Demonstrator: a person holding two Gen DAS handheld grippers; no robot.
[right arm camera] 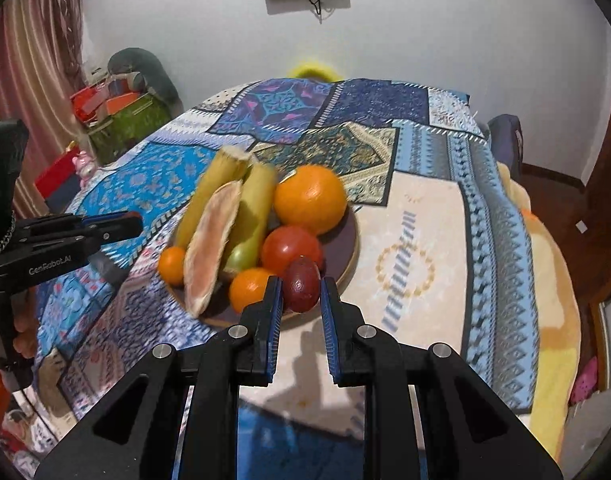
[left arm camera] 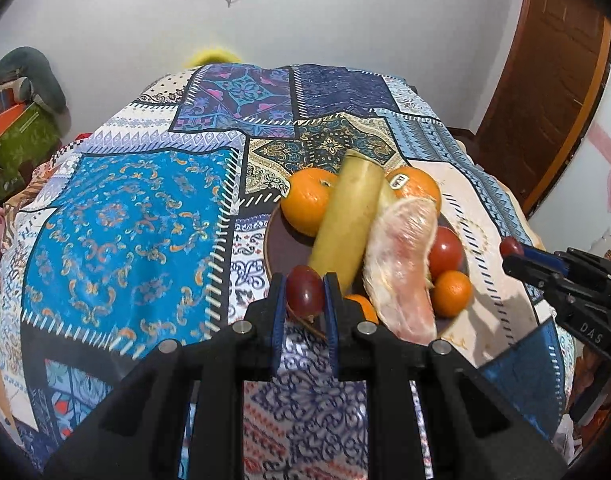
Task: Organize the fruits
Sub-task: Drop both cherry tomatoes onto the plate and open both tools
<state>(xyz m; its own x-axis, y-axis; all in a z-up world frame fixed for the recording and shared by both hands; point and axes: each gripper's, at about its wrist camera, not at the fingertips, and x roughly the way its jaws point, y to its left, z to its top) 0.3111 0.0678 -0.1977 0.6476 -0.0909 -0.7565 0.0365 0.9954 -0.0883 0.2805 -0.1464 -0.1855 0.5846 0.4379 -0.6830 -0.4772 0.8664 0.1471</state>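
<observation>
A dark round plate (left arm camera: 283, 246) on the patchwork cloth holds oranges (left arm camera: 305, 200), bananas (left arm camera: 345, 216), a peeled pomelo wedge (left arm camera: 401, 264), a red tomato (left arm camera: 445, 254) and small tangerines (left arm camera: 451, 294). My left gripper (left arm camera: 304, 294) is shut on a dark red grape (left arm camera: 304, 290) at the plate's near rim. My right gripper (right arm camera: 301, 286) is shut on another dark red grape (right arm camera: 301, 284) at the plate's (right arm camera: 351, 240) near edge, beside the tomato (right arm camera: 291, 248). The right gripper shows in the left wrist view (left arm camera: 511, 248), grape at its tip.
The patchwork cloth (left arm camera: 121, 220) covers a rounded table that drops off on all sides. Boxes and bags (right arm camera: 117, 116) are piled at the far left by a curtain. A wooden door (left arm camera: 545, 80) stands at the right. The left gripper shows in the right wrist view (right arm camera: 121, 226).
</observation>
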